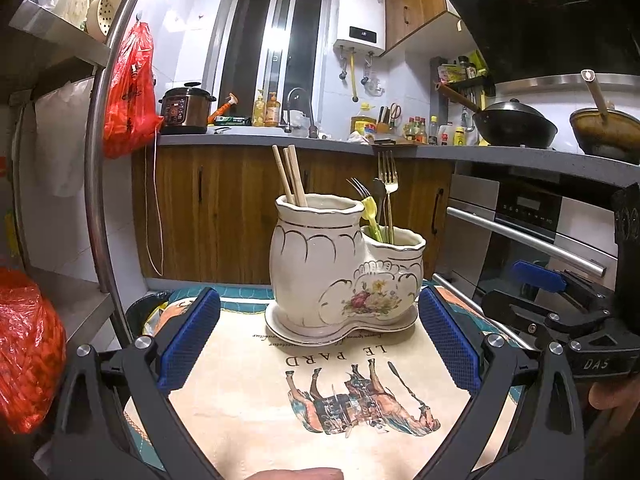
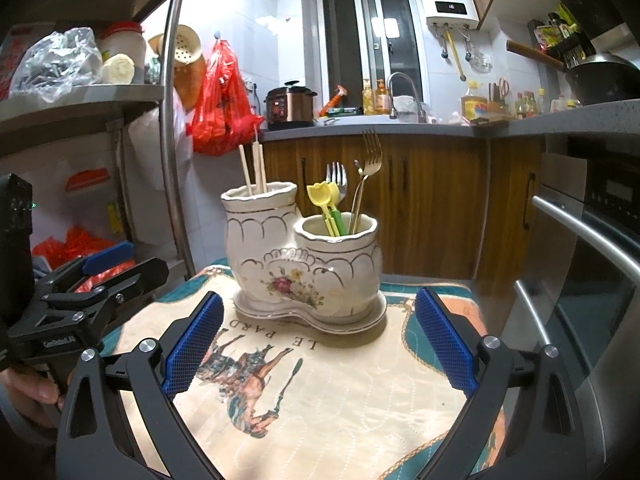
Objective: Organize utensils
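Note:
A white ceramic two-pot holder [image 1: 344,272] [image 2: 304,268] with a flower print stands on its saucer on a horse-print cloth [image 1: 320,396] [image 2: 320,392]. The taller pot holds wooden chopsticks [image 1: 290,176] [image 2: 254,168]. The lower pot holds metal forks [image 1: 387,180] [image 2: 370,160], a spoon and yellow-green plastic utensils [image 1: 371,216] [image 2: 326,208]. My left gripper [image 1: 320,320] is open and empty, just in front of the holder. My right gripper [image 2: 318,320] is open and empty, also just in front of it. Each gripper shows at the edge of the other's view.
A steel shelf rack [image 2: 172,120] with bags stands to the left. An oven with a bar handle [image 1: 524,236] [image 2: 592,232] stands to the right. The kitchen counter [image 1: 280,140] behind carries a cooker, bottles and woks.

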`<act>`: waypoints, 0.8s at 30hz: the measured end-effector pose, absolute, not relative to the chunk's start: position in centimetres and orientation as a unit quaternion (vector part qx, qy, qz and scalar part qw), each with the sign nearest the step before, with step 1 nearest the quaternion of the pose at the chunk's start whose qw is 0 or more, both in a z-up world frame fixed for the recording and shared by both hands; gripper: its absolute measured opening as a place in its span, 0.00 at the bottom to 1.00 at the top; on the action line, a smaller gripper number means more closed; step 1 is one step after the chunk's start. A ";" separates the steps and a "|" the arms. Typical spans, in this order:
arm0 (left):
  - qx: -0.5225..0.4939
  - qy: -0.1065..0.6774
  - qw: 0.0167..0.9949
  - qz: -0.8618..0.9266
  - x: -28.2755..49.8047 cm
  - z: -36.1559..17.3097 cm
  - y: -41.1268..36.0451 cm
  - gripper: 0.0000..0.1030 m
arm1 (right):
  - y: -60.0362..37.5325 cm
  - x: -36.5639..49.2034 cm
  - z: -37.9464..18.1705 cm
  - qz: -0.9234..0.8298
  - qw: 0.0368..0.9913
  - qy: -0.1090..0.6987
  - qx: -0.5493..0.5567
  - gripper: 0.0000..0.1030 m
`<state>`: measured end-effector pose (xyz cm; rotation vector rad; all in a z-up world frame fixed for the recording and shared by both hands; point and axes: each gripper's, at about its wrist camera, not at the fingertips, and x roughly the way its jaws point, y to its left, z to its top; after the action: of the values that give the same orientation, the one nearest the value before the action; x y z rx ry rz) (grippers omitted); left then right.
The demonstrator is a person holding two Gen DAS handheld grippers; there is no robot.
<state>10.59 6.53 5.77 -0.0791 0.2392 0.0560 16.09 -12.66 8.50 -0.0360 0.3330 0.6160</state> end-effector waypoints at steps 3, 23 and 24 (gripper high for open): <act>-0.039 0.121 0.992 0.027 10.6 5.8 6.5 0.95 | -12.7 16.0 8.6 0.303 0.939 0.163 -0.017 0.93; -0.037 0.122 0.992 0.023 10.6 5.7 6.5 0.95 | -12.7 15.9 8.7 0.307 0.938 0.162 -0.018 0.93; -0.037 0.121 0.992 0.023 10.6 5.7 6.5 0.95 | -12.7 15.9 8.7 0.307 0.938 0.162 -0.018 0.93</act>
<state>10.64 6.53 5.72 -0.0734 0.2437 0.0463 15.87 -12.66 8.68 -0.0371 0.3314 0.6264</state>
